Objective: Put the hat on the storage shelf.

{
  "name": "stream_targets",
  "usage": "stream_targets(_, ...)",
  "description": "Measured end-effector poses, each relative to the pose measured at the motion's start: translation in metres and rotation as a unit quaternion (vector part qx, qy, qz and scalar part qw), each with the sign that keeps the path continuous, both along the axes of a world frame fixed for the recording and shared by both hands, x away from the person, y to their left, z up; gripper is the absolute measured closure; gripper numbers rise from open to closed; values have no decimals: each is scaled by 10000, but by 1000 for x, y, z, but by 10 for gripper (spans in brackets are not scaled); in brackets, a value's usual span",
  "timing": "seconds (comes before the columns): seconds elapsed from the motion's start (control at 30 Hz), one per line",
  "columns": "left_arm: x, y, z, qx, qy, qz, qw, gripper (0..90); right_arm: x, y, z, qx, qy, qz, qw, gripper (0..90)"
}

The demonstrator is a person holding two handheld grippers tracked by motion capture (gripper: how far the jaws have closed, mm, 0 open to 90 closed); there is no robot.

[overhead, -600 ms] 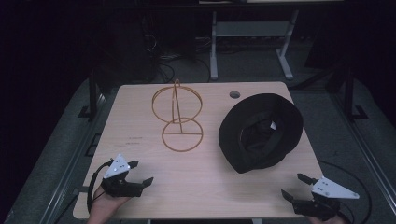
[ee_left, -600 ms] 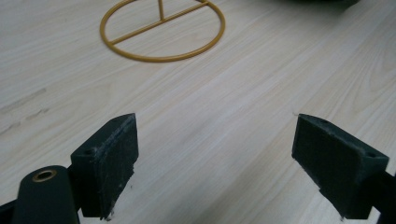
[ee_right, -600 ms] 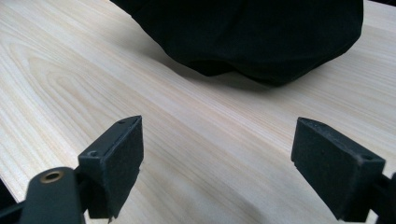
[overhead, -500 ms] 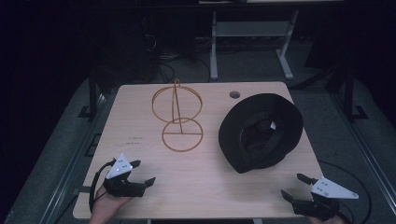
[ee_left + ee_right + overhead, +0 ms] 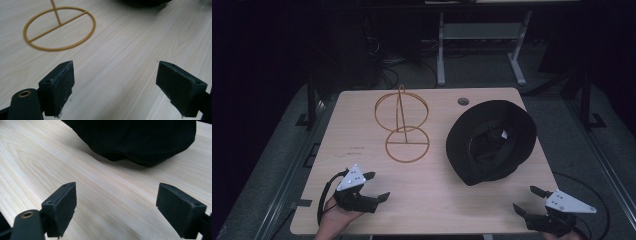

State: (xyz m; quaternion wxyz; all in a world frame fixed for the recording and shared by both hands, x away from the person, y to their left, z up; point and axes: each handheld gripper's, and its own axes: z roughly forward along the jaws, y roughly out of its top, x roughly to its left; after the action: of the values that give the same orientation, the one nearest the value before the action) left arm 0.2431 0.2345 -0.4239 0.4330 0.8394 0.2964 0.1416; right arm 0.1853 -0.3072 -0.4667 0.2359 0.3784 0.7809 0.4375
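Note:
A black bucket hat lies upside down on the right half of the wooden table; its brim fills the top of the right gripper view. A gold wire hat stand with a round base stands left of the hat. My left gripper is open at the front left, its jaws wide apart over bare wood. My right gripper is open at the front right corner, jaws spread and holding nothing, just short of the hat.
A round cable hole sits near the table's far edge. Beyond the table stand the legs of a white frame and cables on a dark floor. Bare wood lies between the two grippers.

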Motion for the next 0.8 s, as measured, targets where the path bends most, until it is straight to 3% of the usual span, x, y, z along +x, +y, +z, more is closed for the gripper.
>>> stream_targets(0.37,2,-39,14,59,-145,-586,9982,144,-2,1,-1,18,22,17,10000,161)
stream_targets(0.6,8,-77,23,66,-180,-988,9949,144,0,2,-1,-13,31,53,10000,161)
stream_targets(0.8,10,-96,29,88,-204,-1175,9928,145,-1,3,1,30,-42,47,10000,159)
